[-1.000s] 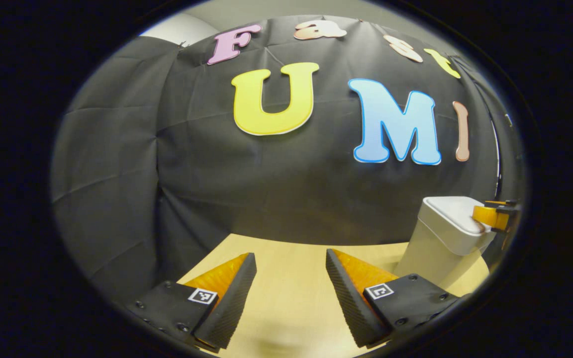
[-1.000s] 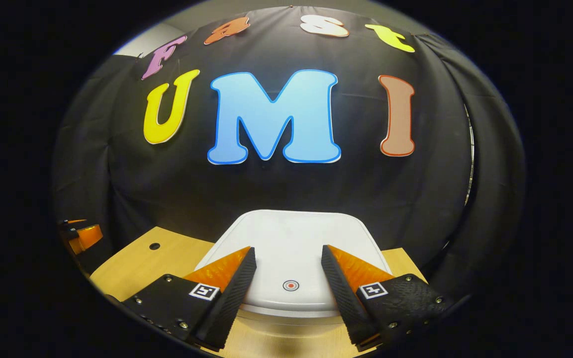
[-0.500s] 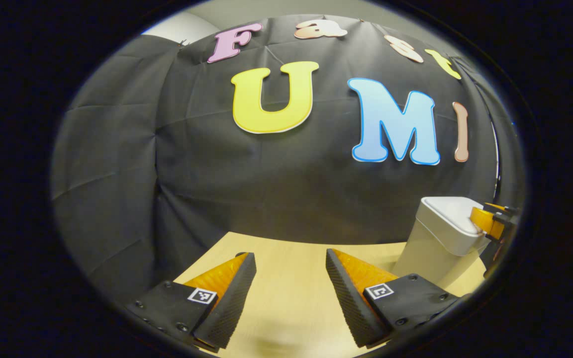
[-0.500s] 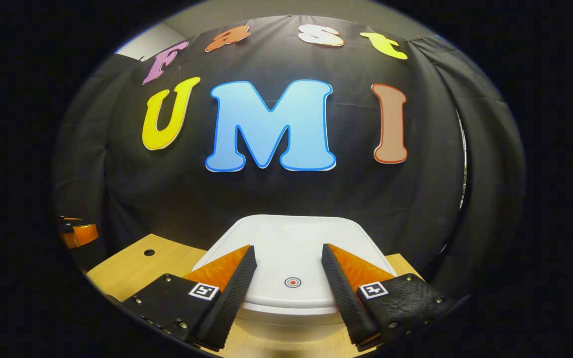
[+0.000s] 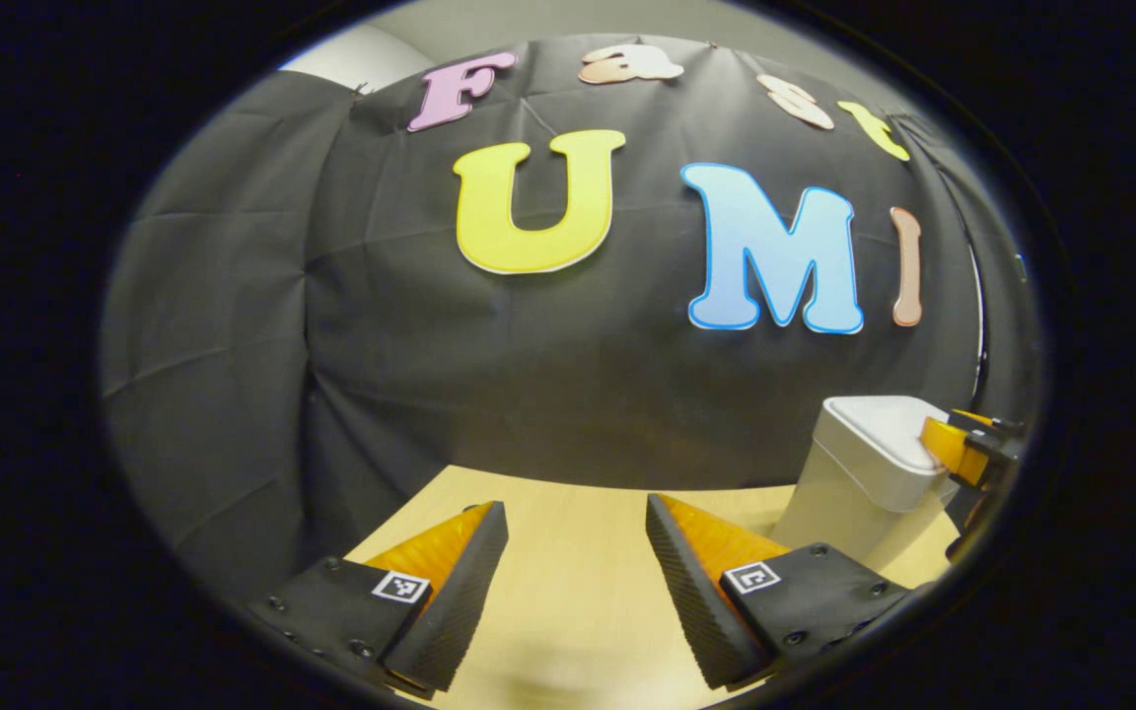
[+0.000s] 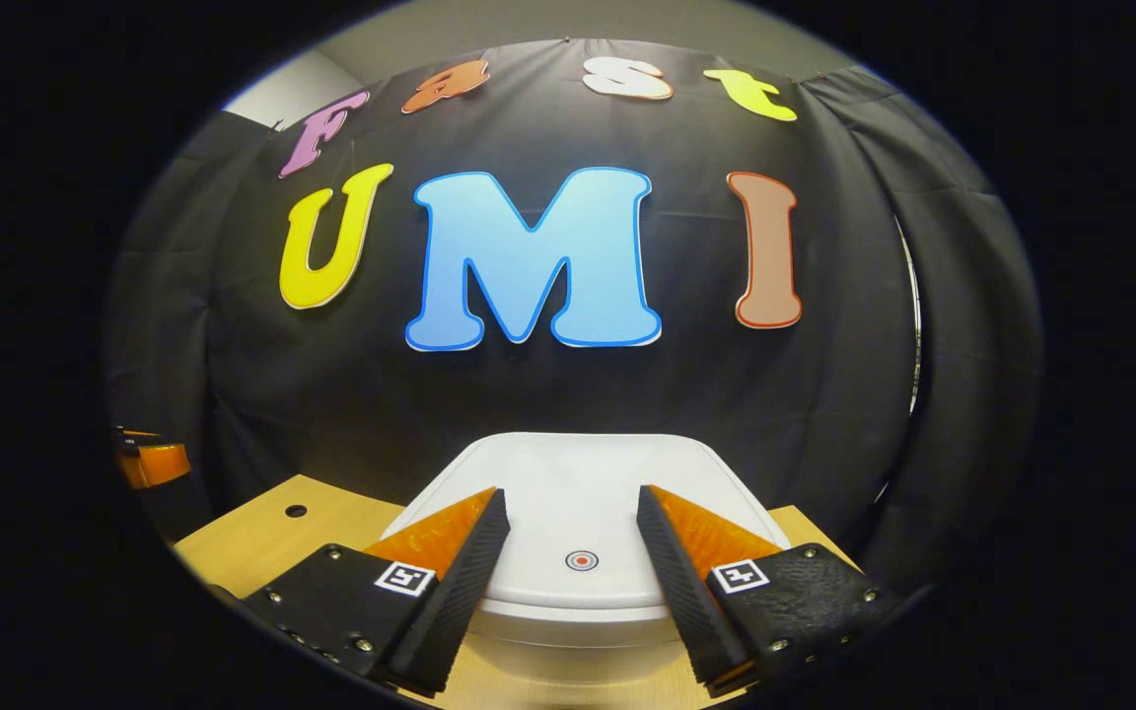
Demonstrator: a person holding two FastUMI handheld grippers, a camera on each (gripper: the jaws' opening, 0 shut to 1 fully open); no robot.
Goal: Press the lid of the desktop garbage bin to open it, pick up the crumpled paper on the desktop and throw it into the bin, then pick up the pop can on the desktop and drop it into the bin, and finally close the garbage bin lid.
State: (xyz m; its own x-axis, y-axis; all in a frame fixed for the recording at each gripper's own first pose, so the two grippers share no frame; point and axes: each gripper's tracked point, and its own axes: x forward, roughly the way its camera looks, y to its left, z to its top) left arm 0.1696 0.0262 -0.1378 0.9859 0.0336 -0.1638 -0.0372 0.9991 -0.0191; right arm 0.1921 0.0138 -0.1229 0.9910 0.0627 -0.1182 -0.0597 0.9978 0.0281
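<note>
White plastic, the bin's lid (image 6: 578, 493) sits closed under the right tool (image 6: 573, 513), fingers apart astride its button (image 6: 579, 560), seemingly poised to press, while the left tool (image 5: 576, 532), also apart, idles above the worktop (image 5: 568, 611).

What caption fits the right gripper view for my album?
Open right tool poised over the closed white bin lid, its red dot between the fingers.

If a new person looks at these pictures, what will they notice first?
Probably the white plastic bin with its closed lid, centred in the right gripper view, a small red round mark near the lid's front edge. The open right gripper sits over that lid; the pale wooden desktop lies under the open left gripper.
</note>
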